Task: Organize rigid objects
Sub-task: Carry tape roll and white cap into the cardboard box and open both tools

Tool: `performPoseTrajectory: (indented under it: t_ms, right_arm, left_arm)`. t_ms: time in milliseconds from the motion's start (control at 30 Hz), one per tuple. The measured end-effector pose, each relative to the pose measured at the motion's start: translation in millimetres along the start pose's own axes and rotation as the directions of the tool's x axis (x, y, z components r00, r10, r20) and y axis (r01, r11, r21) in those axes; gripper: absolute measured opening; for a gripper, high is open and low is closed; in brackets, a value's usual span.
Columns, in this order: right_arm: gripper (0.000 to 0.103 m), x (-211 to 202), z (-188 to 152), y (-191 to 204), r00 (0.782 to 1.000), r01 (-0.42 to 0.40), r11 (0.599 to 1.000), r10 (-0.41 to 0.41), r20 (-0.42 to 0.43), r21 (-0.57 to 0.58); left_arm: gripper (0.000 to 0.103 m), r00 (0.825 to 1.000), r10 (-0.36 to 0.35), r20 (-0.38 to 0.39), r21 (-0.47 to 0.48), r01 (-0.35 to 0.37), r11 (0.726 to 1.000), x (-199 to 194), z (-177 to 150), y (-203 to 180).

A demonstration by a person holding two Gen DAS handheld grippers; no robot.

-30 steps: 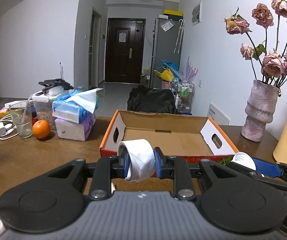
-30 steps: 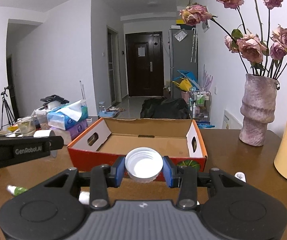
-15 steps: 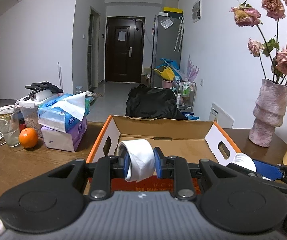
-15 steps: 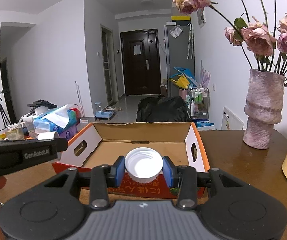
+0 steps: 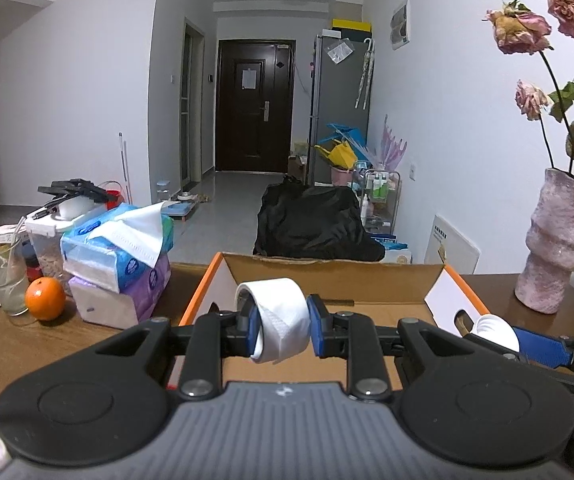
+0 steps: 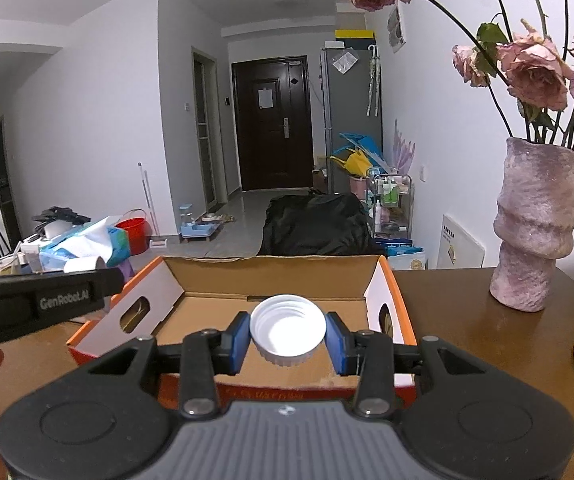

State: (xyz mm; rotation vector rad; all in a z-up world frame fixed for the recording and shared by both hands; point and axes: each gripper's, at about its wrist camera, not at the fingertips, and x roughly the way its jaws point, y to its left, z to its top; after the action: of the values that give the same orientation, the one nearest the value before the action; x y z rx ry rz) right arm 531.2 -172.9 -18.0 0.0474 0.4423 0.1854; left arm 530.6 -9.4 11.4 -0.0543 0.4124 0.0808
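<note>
L gripper [image 5: 281,330] pinching white tape roll [image 5: 275,320]; R gripper [image 6: 288,336] pinching white screw cap [image 6: 287,330], both over cardboard box [image 6: 271,276].

Left gripper [image 5: 282,330] clamped on a white tape roll [image 5: 274,319], held above the near edge of an open cardboard box [image 5: 329,280]. Right gripper at lower right, gripping a white cap [image 5: 494,330] by the box's right wall. Orange [image 5: 45,298], glass [image 5: 2,276] and stacked tissue packs [image 5: 121,268] toward the table's [image 5: 3,344] left edge; vase of dried roses [image 5: 559,240] toward its right edge.
</note>
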Motion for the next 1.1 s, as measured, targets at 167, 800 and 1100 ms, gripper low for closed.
performPoseTrajectory:
  t_ms: [167,800,1100]
  right_arm:
    - [0.039,15.2,4.7,-4.5,1.000,0.013,1.000,-0.013,-0.010,0.003]
    - [0.039,65.7,17.7,-7.7,0.997,0.054,0.999,-0.054,-0.049,0.006]
    - [0.039,75.3,13.4,-7.3,0.997,0.055,0.998,-0.055,-0.058,0.002]
  left_arm:
    - [0.025,1.000,0.010,0.003,0.000,-0.010,1.000,15.3,6.8,-2.0]
    - [0.025,0.998,0.057,-0.024,-0.016,-0.057,0.998,63.9,18.7,-0.9]
    - [0.025,0.995,0.060,-0.076,-0.015,-0.061,0.998,76.1,14.0,-0.2]
